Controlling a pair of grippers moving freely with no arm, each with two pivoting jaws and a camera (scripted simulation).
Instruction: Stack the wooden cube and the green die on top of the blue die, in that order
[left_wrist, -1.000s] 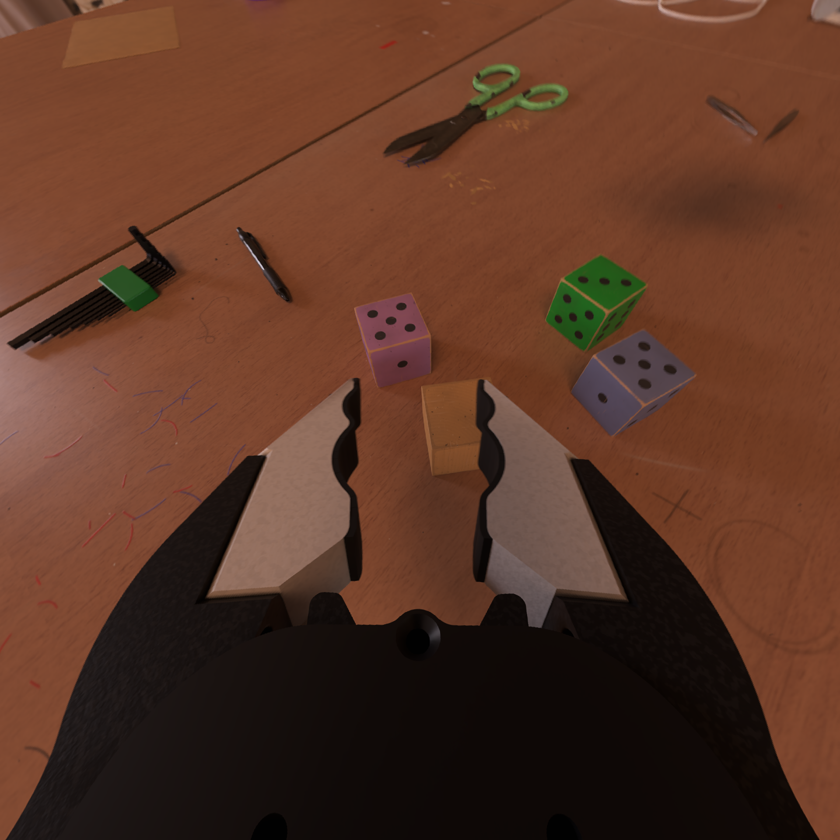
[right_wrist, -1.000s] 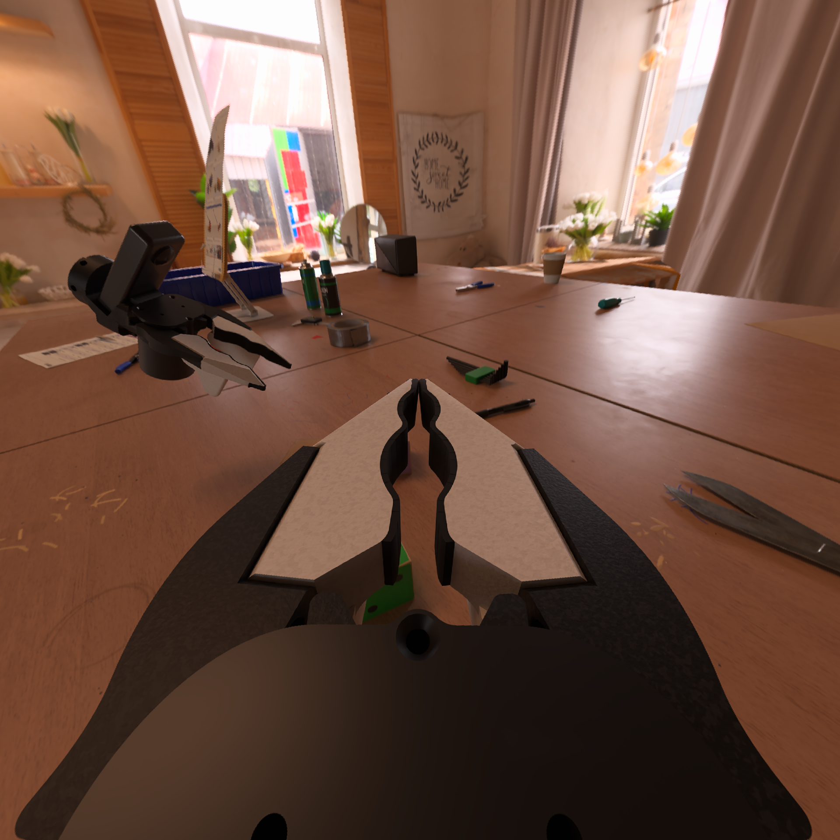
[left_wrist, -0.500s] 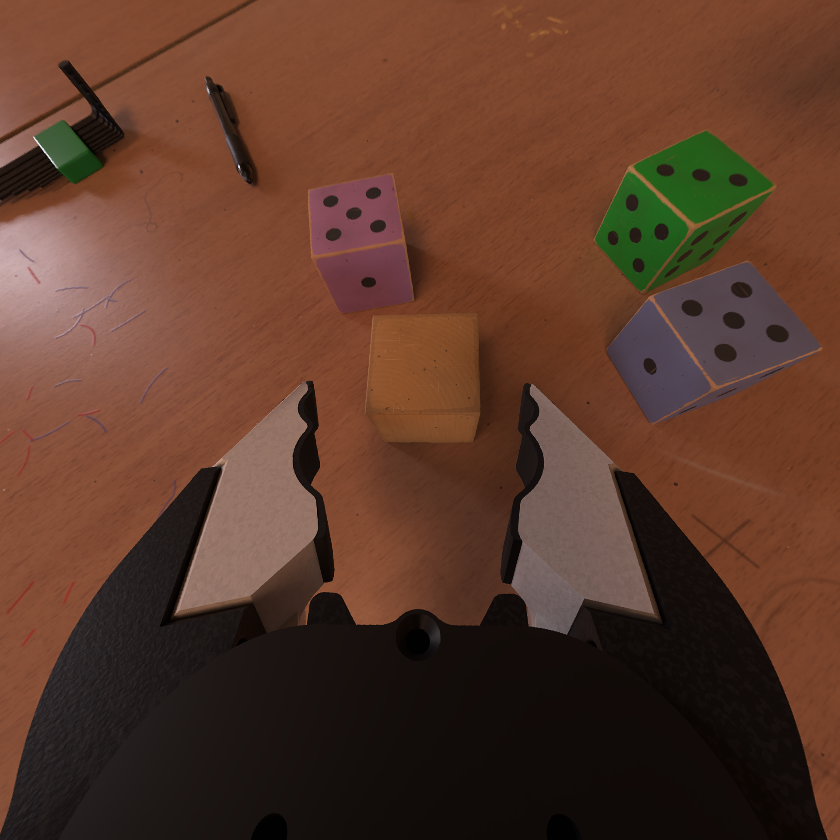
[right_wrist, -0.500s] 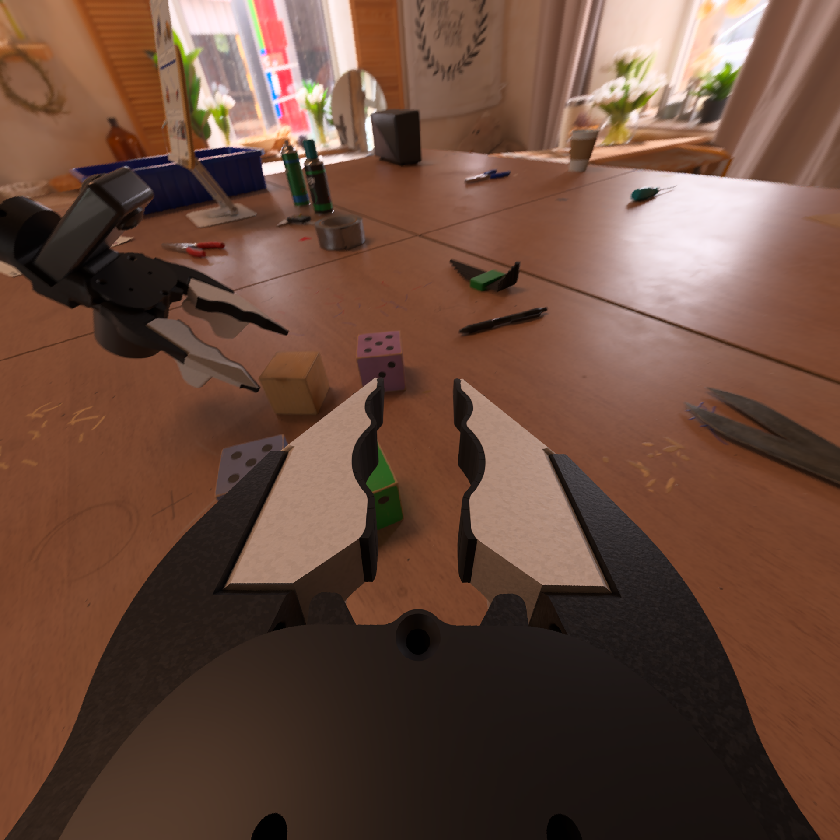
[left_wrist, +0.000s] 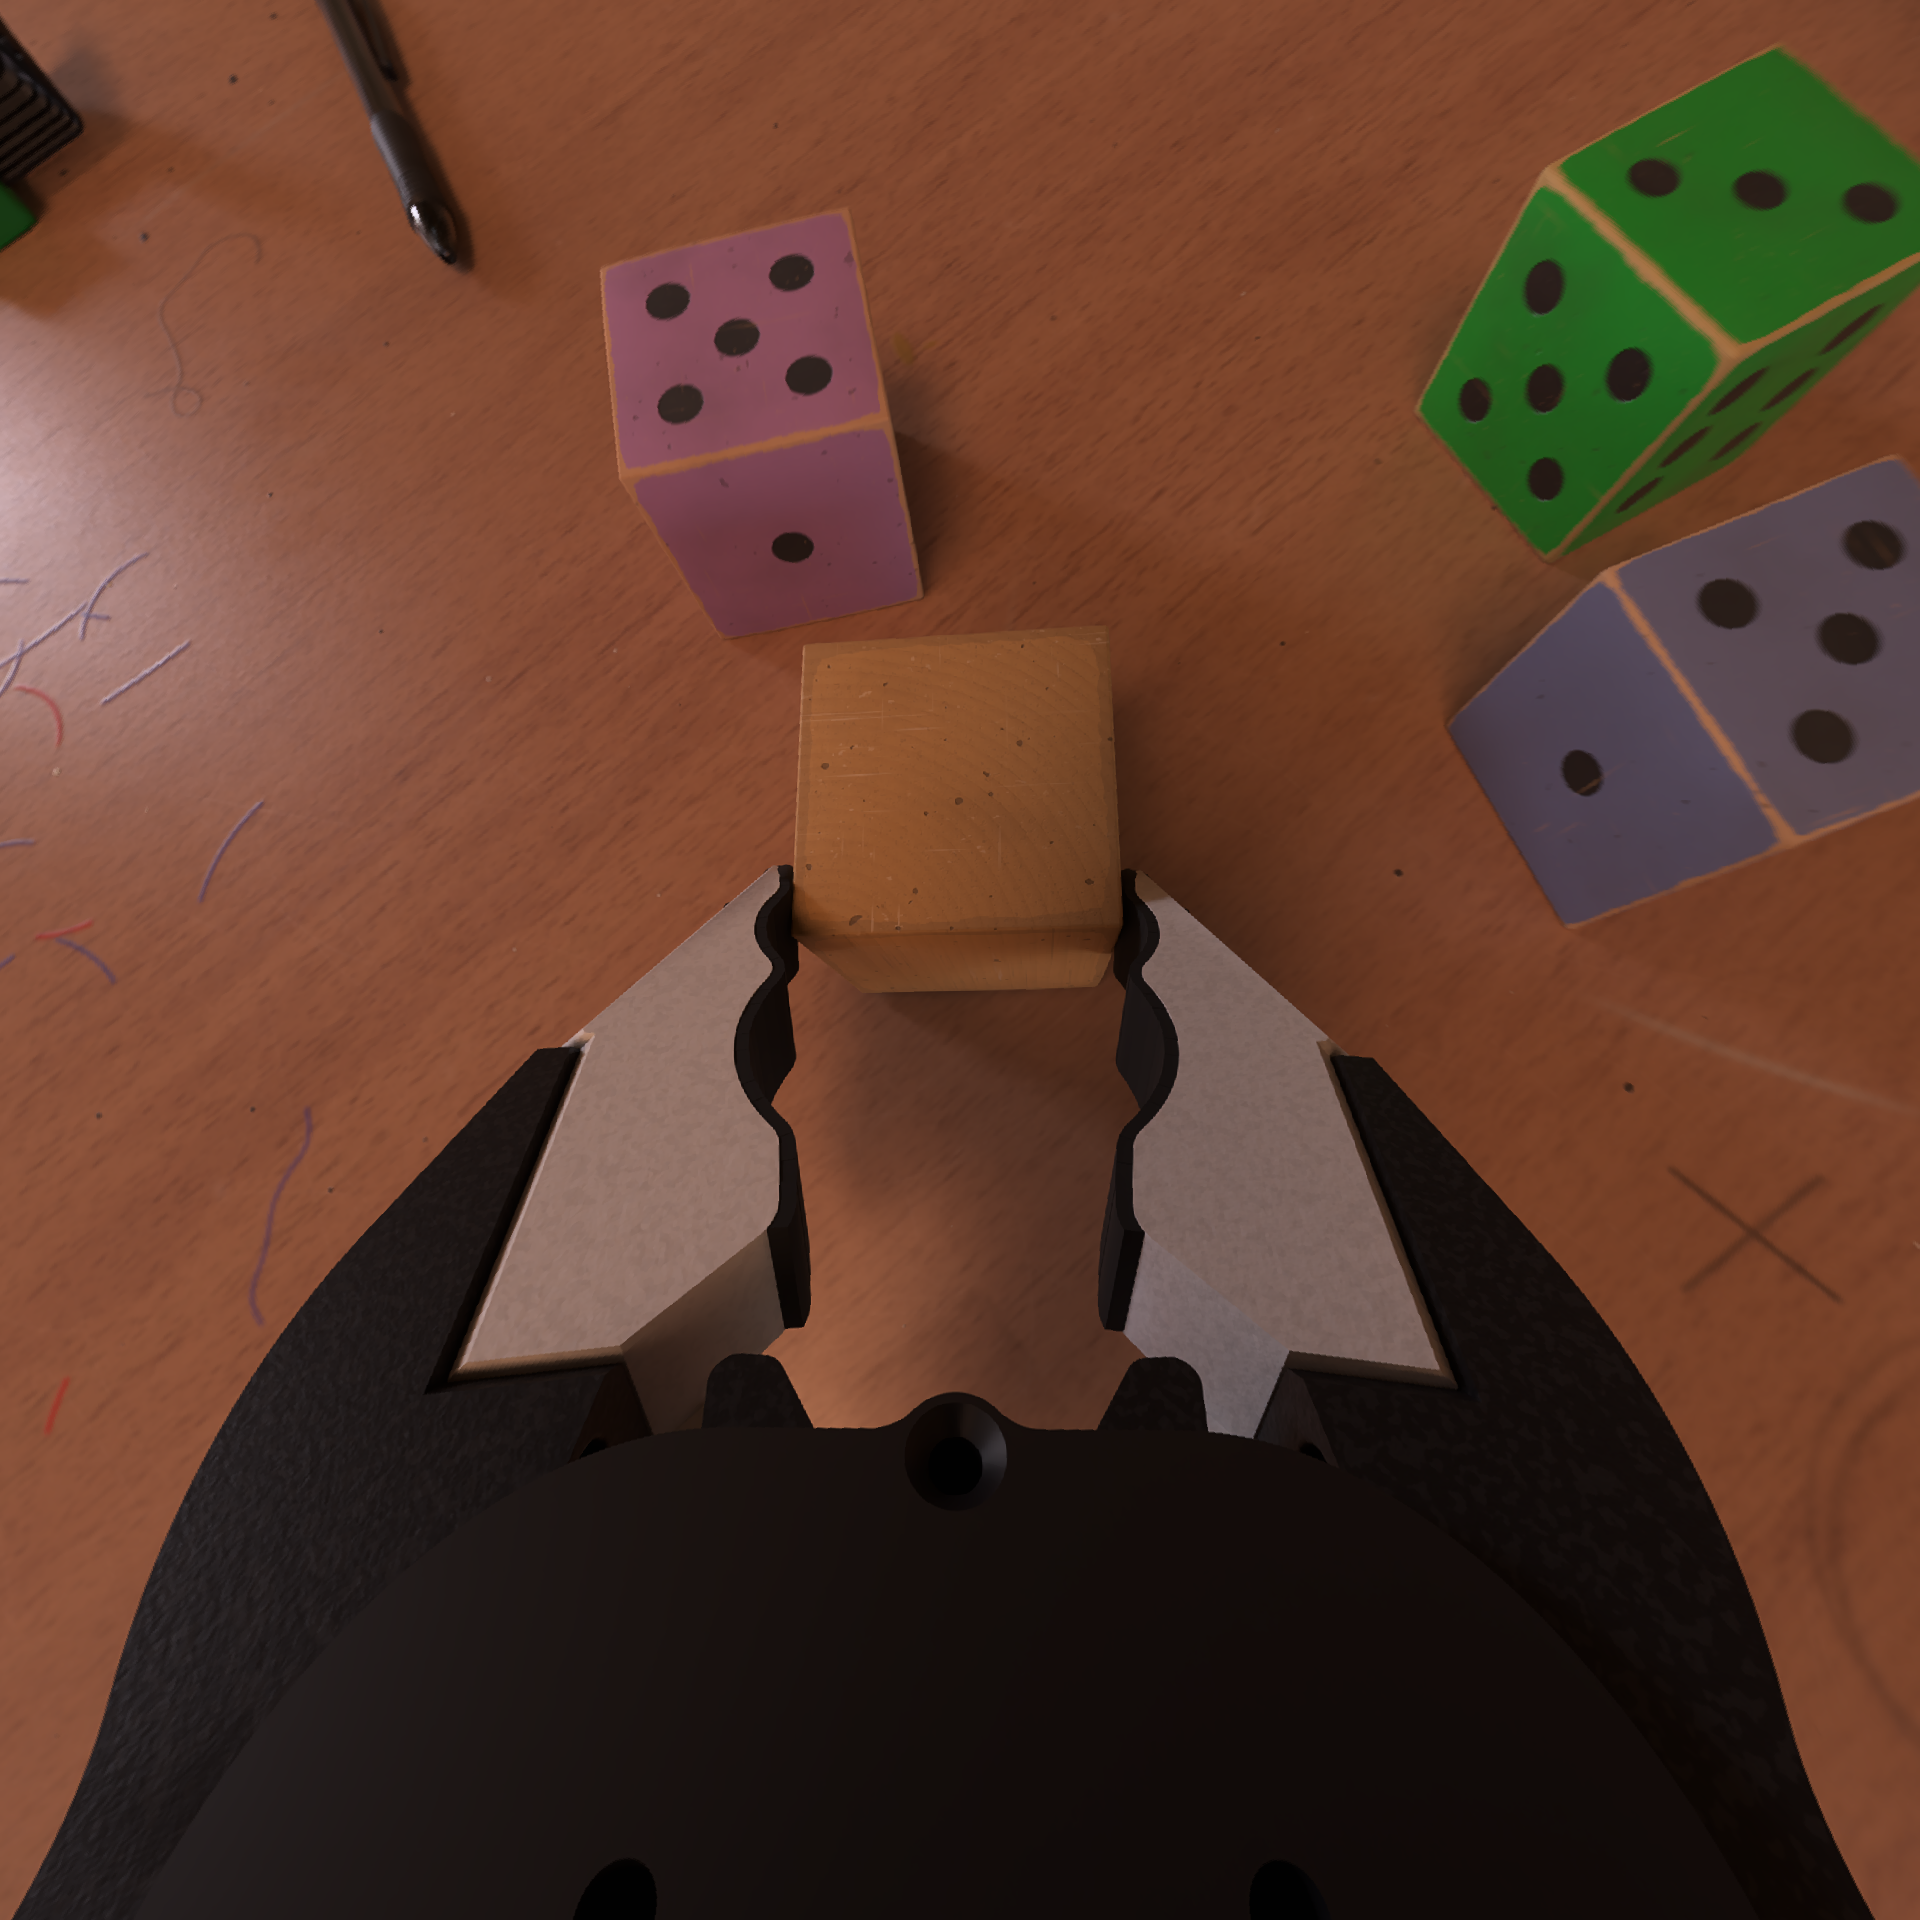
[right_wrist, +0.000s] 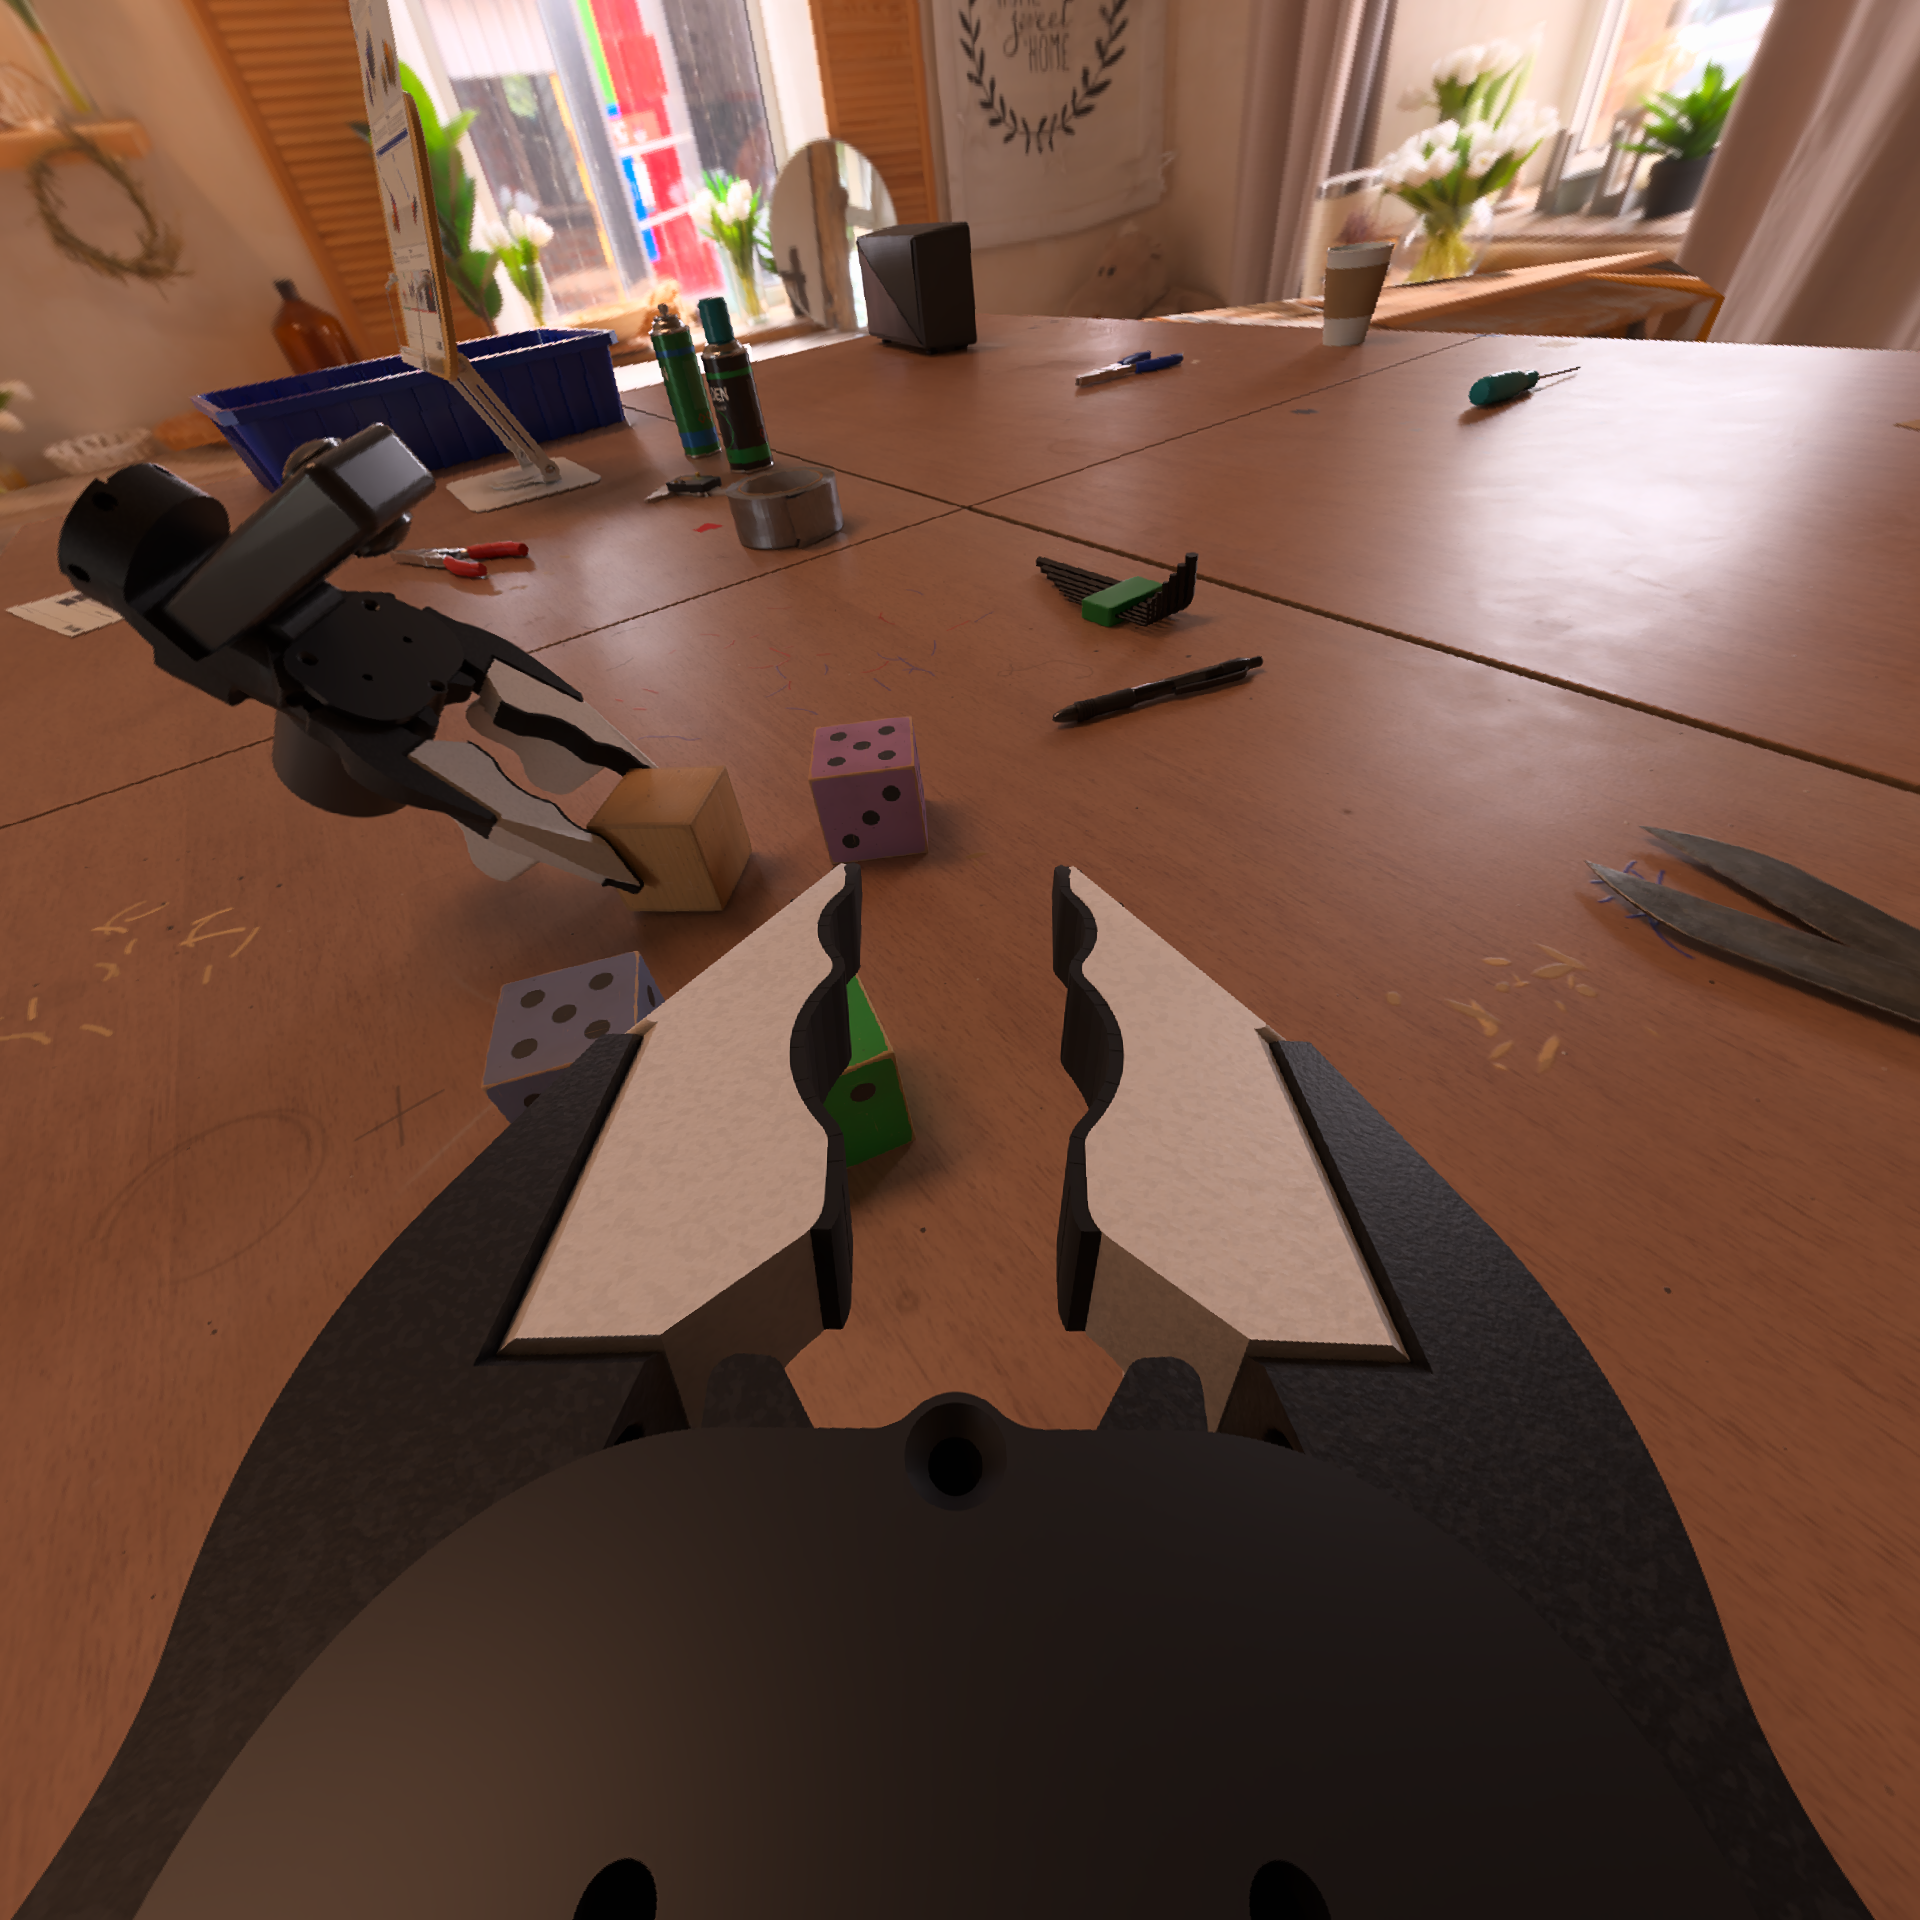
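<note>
Closing on the wooden cube (left_wrist: 951, 790), the left gripper (left_wrist: 954, 914) has advanced within the last second until its fingertips touch the cube's two near side faces; the grasp appears made but shallow. The pink die (left_wrist: 753, 416) stands just beyond the cube, the blue die (left_wrist: 1704, 696) and green die (left_wrist: 1673, 301) to its right. The right gripper (right_wrist: 956, 883), previously shut, now hangs released above the green die.

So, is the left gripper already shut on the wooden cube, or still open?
Cannot tell. The left gripper has a fingertip at each side of the wooden cube, only at its near edge; whether they clamp it is unclear.
</note>
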